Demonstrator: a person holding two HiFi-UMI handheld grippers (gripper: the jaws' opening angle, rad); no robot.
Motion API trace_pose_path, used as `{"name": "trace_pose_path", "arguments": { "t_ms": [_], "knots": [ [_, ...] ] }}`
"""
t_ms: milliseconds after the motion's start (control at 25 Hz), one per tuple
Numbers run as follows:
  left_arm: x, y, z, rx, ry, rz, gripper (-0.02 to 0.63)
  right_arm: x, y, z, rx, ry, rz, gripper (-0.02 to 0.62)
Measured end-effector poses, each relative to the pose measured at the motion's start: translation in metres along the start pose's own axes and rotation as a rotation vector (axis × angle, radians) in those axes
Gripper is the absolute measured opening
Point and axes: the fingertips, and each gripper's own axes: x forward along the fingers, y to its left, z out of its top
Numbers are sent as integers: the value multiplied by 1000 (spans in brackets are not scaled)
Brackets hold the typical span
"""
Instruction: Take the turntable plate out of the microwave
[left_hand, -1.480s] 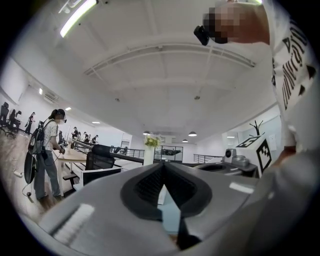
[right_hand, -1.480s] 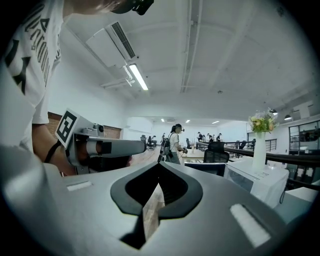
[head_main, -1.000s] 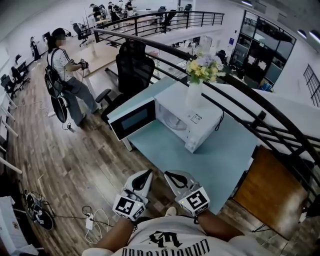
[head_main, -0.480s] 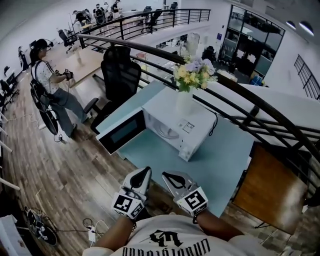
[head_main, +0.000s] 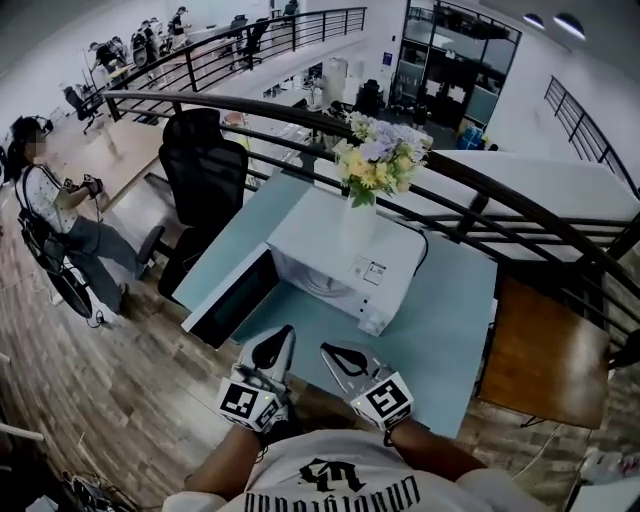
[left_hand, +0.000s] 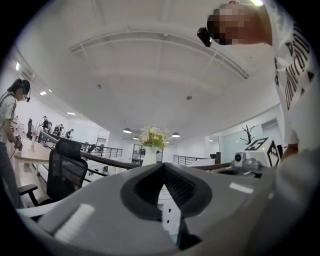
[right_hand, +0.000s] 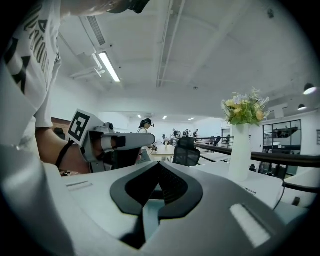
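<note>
The white microwave (head_main: 340, 262) stands on a light blue table (head_main: 440, 325), its door (head_main: 228, 298) swung open to the left. The cavity (head_main: 300, 280) faces me; the turntable plate inside is too dim to make out. Both grippers hang close to my body at the table's near edge, short of the microwave. My left gripper (head_main: 279, 343) is shut and empty, as its own view shows (left_hand: 162, 166). My right gripper (head_main: 334, 353) is likewise shut with nothing in it (right_hand: 159, 166).
A white vase of flowers (head_main: 372, 170) stands on top of the microwave. A black office chair (head_main: 205, 175) is behind the table's left side, a curved black railing (head_main: 500, 195) behind it, a wooden table (head_main: 545, 350) at right. A person (head_main: 45, 215) stands far left.
The table and microwave have come nearer to the grippers and the open door now lies just ahead of the left one. Both grippers stayed shut, side by side.
</note>
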Motion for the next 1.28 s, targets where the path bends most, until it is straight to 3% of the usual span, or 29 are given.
{"name": "trace_pose_path", "arguments": {
  "t_ms": [720,1040,1280],
  "knots": [
    [19,113,10,0,41,-281,49,115,-13,12,76,12,-285,3],
    [41,132,-2,-27,62,-328,49,123,-32,-13,145,35,-387,3],
    [62,140,-34,-38,106,-323,49,128,-57,-48,221,49,-422,3]
  ]
}}
